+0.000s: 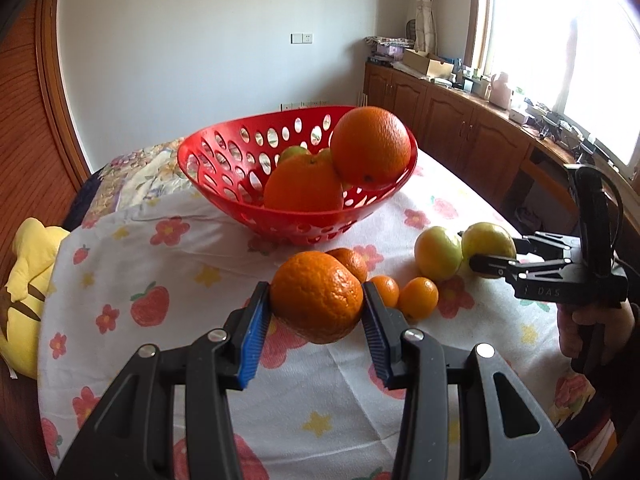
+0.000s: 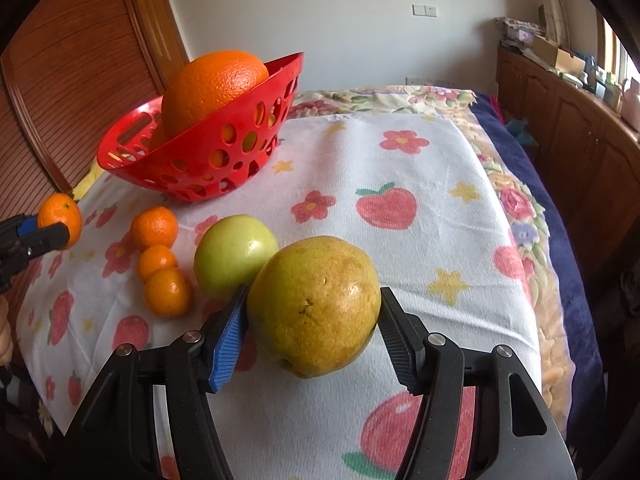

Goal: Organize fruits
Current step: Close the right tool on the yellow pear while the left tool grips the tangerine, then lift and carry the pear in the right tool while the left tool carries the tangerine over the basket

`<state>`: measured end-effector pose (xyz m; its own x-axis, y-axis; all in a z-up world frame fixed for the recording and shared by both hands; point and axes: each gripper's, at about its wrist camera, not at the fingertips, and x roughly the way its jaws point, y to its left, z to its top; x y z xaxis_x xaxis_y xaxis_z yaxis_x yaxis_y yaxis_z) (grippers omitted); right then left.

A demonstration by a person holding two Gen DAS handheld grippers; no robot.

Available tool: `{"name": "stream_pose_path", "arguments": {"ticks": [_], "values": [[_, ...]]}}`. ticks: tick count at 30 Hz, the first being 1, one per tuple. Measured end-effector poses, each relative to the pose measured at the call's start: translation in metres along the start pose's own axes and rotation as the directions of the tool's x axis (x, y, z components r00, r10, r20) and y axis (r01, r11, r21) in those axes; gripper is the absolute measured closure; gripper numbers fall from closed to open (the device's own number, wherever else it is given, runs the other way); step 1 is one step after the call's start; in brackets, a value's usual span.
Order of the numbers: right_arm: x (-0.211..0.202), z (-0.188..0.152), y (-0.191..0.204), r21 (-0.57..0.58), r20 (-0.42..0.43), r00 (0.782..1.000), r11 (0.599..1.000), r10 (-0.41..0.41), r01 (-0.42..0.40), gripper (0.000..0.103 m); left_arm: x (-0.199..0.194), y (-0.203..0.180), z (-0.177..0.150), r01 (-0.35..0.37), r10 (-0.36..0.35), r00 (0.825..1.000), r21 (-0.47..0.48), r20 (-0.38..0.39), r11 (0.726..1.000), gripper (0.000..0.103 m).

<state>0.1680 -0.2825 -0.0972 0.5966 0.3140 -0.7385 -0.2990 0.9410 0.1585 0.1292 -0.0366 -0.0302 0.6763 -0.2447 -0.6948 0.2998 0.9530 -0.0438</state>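
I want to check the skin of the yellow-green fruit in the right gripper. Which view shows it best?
The right wrist view: the yellow-green fruit fills the centre, blemishes visible. The left wrist view shows it small, partly hidden by a finger.

I see the red plastic basket with holes (image 1: 240, 184) at the far side of the white cloth with fruit and flower prints (image 2: 400, 264). Two big round oranges (image 1: 370, 146) sit in it, one on top of the other. Three small round mandarins (image 2: 154, 227) lie in a row in front of the basket. The round green apple (image 2: 234, 254) is right of them. The big yellow-green pear-like fruit (image 2: 316, 304) touches the apple, nearer to me. A yellow plush toy (image 1: 30, 280) lies off the cloth's left edge.
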Motion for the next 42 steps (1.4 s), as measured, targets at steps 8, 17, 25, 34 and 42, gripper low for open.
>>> {"name": "stream_pose_path", "arguments": {"ticks": [8, 17, 25, 34, 42], "values": [[-0.004, -0.005, -0.003, 0.003, -0.003, 1.000, 1.000, -0.010, 0.010, 0.039, -0.005, -0.001, 0.005, 0.000, 0.000, 1.000, 0.000, 0.018, 1.000, 0.060], [-0.015, -0.004, 0.000, 0.002, 0.020, 1.000, 1.000, 0.001, -0.001, 0.039, -0.009, 0.000, 0.010, -0.003, 0.003, 0.999, -0.006, 0.034, 1.000, 0.060], [-0.040, 0.015, 0.008, -0.027, 0.078, 0.997, 0.999, 0.021, -0.019, 0.039, -0.013, 0.005, 0.025, -0.003, 0.003, 0.998, -0.009, 0.065, 1.000, 0.060], [-0.071, 0.058, 0.028, -0.097, 0.171, 0.983, 0.994, 0.067, -0.051, 0.039, -0.004, 0.024, 0.056, -0.015, 0.016, 0.995, -0.016, 0.097, 1.000, 0.060], [-0.071, 0.104, 0.047, -0.158, 0.216, 0.968, 0.983, 0.126, -0.092, 0.039, 0.027, 0.042, 0.077, -0.027, 0.028, 0.997, -0.014, 0.071, 1.000, 0.060]]}}
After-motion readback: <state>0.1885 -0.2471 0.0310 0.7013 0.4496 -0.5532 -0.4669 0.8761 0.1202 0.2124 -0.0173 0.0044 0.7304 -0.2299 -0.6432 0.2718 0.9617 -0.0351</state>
